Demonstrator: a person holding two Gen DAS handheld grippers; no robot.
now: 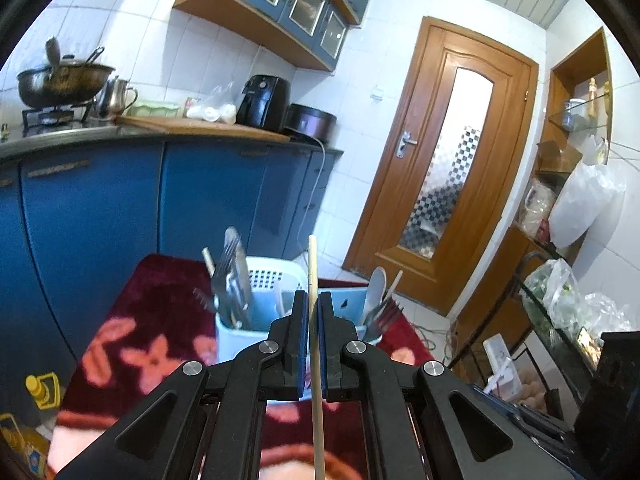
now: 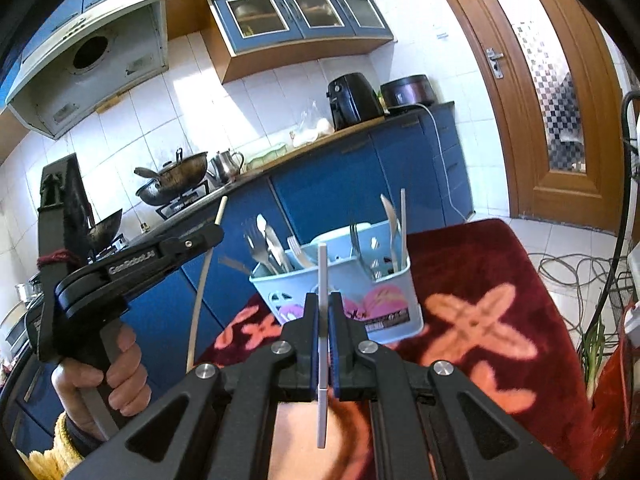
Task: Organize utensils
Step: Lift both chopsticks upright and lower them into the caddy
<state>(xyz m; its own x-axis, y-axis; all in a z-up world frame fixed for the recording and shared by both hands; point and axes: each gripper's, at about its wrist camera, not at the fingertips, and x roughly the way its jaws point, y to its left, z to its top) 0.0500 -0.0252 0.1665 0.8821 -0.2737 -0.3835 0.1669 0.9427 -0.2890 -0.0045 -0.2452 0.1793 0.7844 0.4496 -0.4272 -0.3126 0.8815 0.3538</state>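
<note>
Blue-cupboard kitchen, red cloth: left gripper point(image 1: 314, 312) pinching wooden chopstick point(image 1: 313, 264), right gripper point(image 2: 323, 312) white chopstick point(image 2: 322, 276); light, stiff, slippery; mid-length hold, near caddy point(image 2: 352, 300).

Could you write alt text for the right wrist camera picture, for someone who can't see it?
A black right gripper pinches a thin white stick upright, before a pale blue utensil caddy of forks and spoons on a red flowered cloth. At left, a hand holds the left gripper, clamping a pale chopstick.
</note>
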